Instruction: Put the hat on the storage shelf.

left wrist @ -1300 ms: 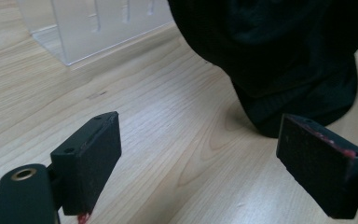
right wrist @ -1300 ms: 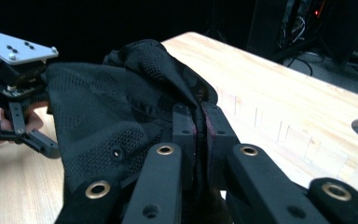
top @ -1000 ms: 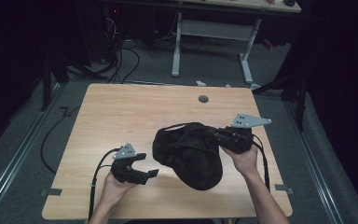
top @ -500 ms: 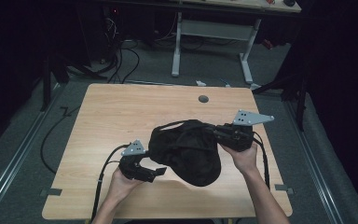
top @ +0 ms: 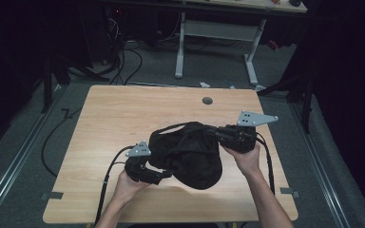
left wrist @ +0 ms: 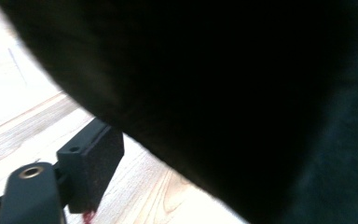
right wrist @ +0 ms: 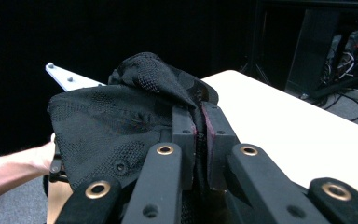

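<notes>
Two grippers meet one unlabelled black cap point(top: 190, 154).

Black cap point(top: 190, 154): looking like matt woven cloth, open mesh texture showing in the right gripper view point(right wrist: 121, 121). Table point(top: 123, 114): showing pale wood grain, smooth, slightly sheening. Right gripper point(right wrist: 198, 140): jaws reading as matt black plastic, brass-coloured rivets glinting. Left gripper point(top: 164, 175): pad appearing rough, perhaps foam; view blurred. Plate point(top: 256, 118): looking bare grey metal.
</notes>
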Tool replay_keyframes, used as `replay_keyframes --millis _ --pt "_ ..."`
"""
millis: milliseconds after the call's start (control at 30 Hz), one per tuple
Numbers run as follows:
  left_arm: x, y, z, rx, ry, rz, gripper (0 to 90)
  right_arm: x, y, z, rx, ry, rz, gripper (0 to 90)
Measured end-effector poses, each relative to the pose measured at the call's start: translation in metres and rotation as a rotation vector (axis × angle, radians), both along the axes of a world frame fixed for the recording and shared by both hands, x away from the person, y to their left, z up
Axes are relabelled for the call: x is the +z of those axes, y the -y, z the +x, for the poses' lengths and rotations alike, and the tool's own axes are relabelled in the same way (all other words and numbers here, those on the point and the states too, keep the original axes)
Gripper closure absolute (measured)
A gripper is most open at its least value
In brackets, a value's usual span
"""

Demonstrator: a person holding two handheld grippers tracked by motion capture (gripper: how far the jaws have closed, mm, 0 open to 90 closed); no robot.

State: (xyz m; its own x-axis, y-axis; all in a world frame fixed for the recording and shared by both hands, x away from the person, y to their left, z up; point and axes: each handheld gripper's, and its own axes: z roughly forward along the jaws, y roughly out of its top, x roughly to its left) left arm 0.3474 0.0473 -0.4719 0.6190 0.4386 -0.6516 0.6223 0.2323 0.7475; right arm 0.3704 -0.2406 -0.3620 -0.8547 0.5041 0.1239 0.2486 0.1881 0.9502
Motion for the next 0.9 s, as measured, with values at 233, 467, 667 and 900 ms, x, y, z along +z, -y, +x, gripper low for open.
replay_keyframes --millis 233,467,667,900 --pt "0.002 0.002 -0.005 -0.043 0.009 -0.012 34.3 -0.002 0.001 0.005 -0.005 0.004 0.021 85.6" --pt "0.002 0.002 -0.01 -0.053 0.043 0.011 47.6 -0.004 0.002 0.007 -0.018 0.02 0.032 85.6" --pt "0.006 -0.001 -0.015 -0.079 0.055 -0.004 54.9 -0.006 0.003 0.01 -0.025 0.022 0.048 85.5" --pt "0.009 0.0 -0.019 -0.102 0.072 0.034 61.4 -0.012 0.001 0.016 -0.045 0.013 0.048 85.5"
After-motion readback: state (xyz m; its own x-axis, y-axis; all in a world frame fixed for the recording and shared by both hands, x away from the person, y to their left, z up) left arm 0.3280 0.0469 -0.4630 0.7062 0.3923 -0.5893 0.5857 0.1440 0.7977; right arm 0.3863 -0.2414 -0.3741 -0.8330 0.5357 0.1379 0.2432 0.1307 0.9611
